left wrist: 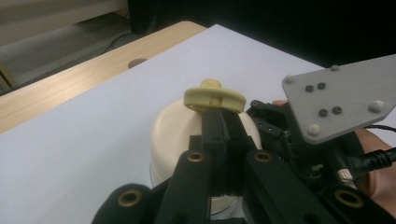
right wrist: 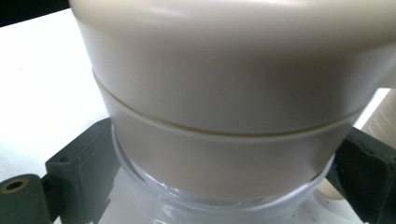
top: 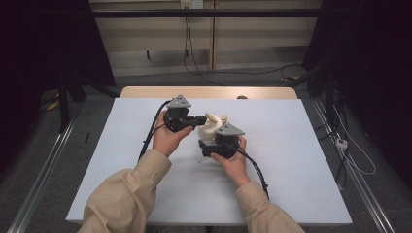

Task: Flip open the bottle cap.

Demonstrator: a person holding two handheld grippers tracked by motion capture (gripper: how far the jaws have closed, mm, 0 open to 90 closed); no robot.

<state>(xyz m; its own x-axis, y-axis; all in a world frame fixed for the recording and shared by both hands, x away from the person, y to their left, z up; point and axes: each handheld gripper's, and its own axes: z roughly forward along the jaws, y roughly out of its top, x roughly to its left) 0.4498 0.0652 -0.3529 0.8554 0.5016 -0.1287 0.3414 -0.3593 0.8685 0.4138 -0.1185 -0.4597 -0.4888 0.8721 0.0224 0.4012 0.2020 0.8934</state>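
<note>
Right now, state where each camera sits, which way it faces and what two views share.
High view: above the person's side, facing forward and down on the table; both forearms, left gripper, right gripper.
Left gripper view: rides that gripper, jaws shut on the yellow knob.
Right gripper view: rides that gripper, jaws beside the cream container.
Shared: container in all.

High view: overhead, looking forward-down. Left gripper (left wrist: 219, 126) view: along its jaws, close. Right gripper (right wrist: 219, 186) view: nearer. All share the cream container (top: 210, 127).
</note>
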